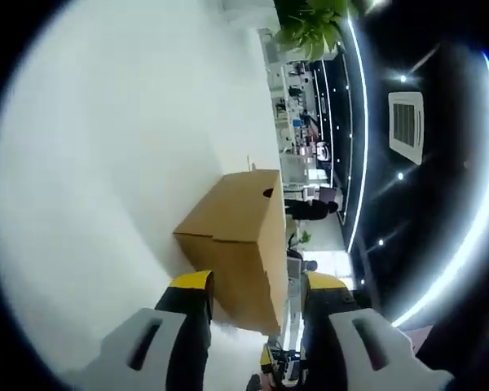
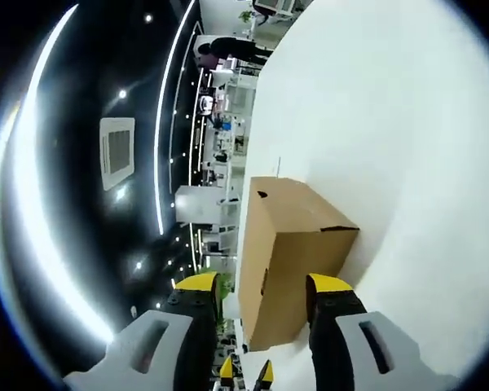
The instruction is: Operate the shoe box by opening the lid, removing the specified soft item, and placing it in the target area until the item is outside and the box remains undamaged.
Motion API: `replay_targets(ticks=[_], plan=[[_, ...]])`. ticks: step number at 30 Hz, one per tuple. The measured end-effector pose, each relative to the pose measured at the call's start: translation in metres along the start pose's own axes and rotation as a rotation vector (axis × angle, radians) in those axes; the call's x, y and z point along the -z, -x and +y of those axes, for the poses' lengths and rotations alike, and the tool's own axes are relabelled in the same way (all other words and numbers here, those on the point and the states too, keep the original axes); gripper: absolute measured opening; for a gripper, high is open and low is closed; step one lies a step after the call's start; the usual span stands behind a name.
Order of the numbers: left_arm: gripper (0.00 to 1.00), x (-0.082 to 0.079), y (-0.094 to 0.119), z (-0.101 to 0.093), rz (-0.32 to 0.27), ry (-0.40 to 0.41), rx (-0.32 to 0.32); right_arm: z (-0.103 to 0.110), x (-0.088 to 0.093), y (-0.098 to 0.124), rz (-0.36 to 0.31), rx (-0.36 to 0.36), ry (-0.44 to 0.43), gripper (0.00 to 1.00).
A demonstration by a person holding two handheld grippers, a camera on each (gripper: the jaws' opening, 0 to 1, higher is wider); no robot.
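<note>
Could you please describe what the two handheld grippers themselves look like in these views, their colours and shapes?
The left gripper has two black jaws capped with yellow tips, each rising from a pale grey moulded base with a slot-shaped opening. The right gripper is built the same: black jaws, yellow tips, light grey slotted bases. No cables, printed markings or sleeves can be made out.

You see a white table (image 1: 106,163), a dark ceiling (image 2: 65,122) with light strips, a vent (image 1: 406,124), and a plant (image 1: 310,28).
</note>
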State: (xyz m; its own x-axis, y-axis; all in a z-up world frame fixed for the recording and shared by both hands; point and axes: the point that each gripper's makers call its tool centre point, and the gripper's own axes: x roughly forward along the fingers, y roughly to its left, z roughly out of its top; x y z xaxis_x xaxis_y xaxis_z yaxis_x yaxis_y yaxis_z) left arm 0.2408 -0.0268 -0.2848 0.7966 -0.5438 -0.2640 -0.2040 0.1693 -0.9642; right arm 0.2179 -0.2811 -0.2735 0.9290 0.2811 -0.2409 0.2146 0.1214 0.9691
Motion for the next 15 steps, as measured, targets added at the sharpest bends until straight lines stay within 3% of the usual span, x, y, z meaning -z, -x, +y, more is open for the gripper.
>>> replay_targets(ticks=[3, 5, 15], plan=[[0.38, -0.003, 0.0, 0.002, -0.011, -0.055, -0.017, -0.004, 0.0, -0.001, -0.001, 0.013, 0.007, 0.41], [0.37, 0.0, -0.003, 0.004, 0.014, -0.023, -0.016, -0.006, 0.0, -0.002, -0.002, 0.019, 0.011, 0.41], [0.36, -0.006, -0.015, 0.003, -0.017, -0.002, -0.019, -0.008, 0.002, -0.011, 0.008, 0.028, 0.008, 0.42]])
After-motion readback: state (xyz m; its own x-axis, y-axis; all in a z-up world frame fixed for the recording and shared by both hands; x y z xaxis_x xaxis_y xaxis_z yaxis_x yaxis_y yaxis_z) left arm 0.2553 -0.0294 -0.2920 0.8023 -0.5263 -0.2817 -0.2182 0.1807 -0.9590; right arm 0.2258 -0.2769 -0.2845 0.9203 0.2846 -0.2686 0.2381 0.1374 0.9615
